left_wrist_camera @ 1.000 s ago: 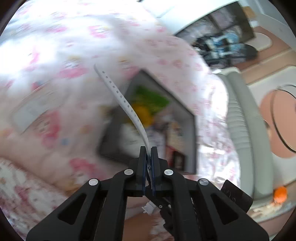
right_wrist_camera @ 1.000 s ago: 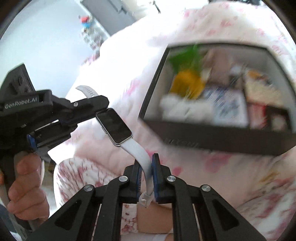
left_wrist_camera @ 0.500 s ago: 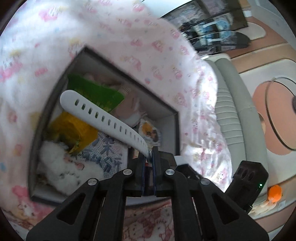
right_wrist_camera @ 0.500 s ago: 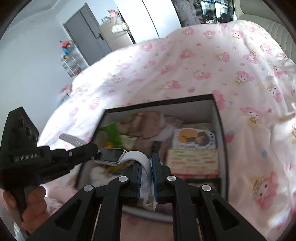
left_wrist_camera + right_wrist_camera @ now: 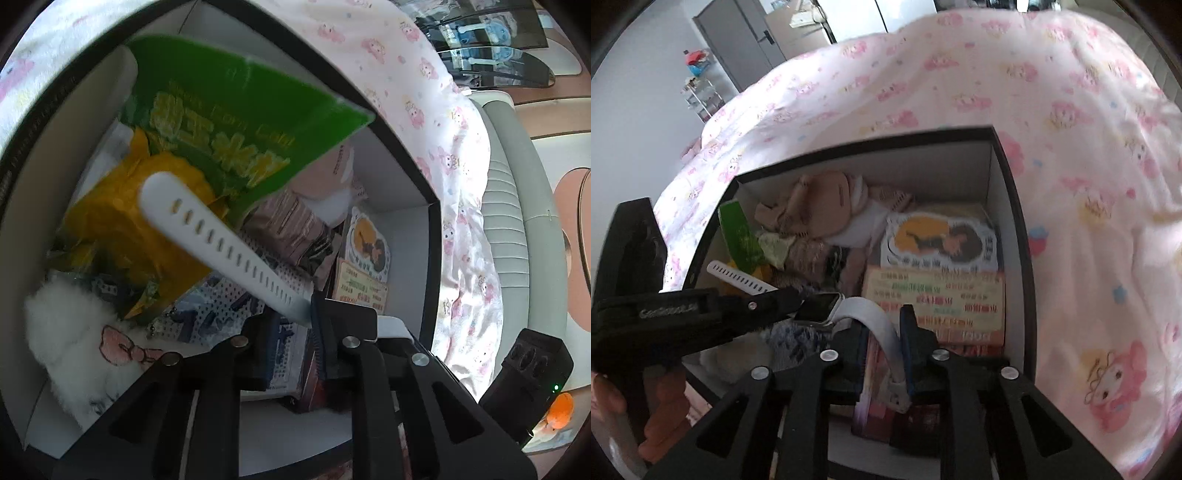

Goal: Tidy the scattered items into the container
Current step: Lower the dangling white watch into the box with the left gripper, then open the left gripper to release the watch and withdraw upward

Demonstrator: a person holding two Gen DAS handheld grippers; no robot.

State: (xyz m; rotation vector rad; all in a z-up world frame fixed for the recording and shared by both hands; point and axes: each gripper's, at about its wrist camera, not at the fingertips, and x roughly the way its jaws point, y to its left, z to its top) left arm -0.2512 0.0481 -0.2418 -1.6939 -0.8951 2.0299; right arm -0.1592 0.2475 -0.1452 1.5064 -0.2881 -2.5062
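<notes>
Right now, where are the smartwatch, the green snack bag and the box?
smartwatch point(image 5: 817, 307), right wrist view, on its dark screen.
green snack bag point(image 5: 236, 110), left wrist view, on its printed front.
box point(image 5: 1021, 236), right wrist view, on its dark right rim.

White-strapped smartwatch point(image 5: 818, 308) suspended face-up over crowded dark box point(image 5: 1015, 229).

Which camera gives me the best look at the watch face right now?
Right wrist. It shows the dark watch face over the box, with both straps leading to the opening left gripper and right gripper. Left wrist shows only the perforated strap; the face is hidden behind its fingers.
</notes>
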